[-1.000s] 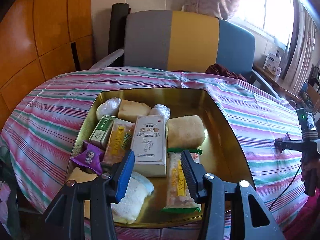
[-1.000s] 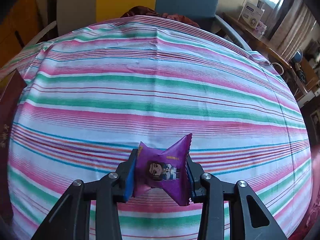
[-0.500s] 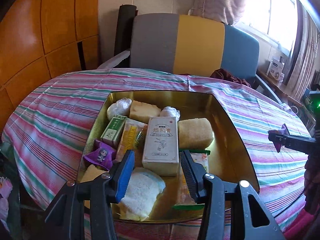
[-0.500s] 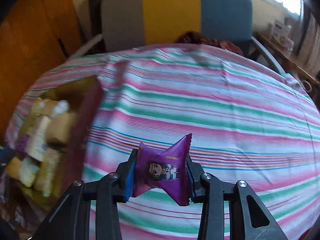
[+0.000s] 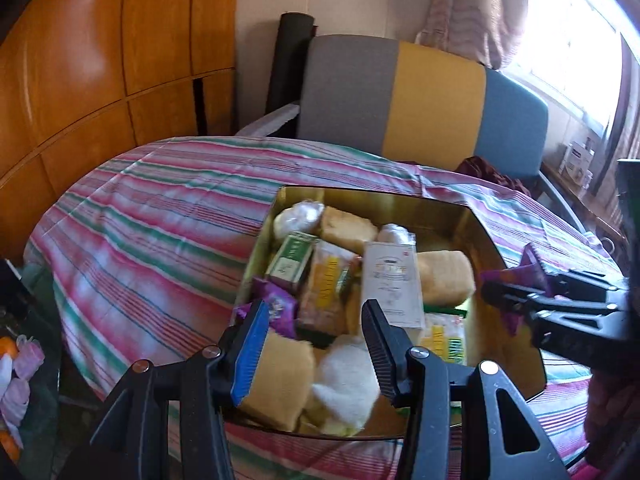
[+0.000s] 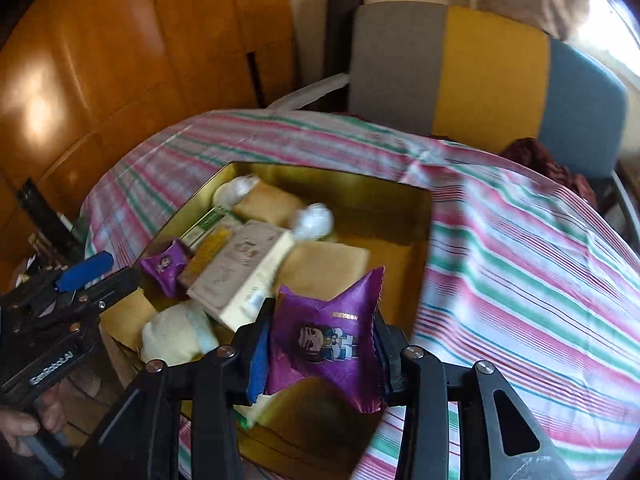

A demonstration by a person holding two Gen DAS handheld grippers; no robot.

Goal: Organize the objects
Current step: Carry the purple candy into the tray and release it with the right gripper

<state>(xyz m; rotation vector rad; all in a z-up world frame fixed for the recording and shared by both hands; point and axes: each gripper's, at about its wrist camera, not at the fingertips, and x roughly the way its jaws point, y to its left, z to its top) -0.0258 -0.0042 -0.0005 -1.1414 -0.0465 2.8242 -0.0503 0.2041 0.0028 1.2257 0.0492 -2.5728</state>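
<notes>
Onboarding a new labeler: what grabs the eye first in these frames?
The purple snack packet clamped in the right gripper, front and centre of the right wrist view, just over the near edge of the gold tin. Then the tin itself, crowded with packets and boxes on the striped tablecloth. The left gripper hangs above it, holding nothing.

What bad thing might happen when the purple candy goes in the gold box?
1. The right gripper pinches the purple candy packet only by its sides, so it might slip out early and land on the striped cloth.
2. The gold tin is already crowded, so the packet may end up perched on the white box and slide off.
3. The left gripper hovers open over the tin, so the two could bump.
</notes>
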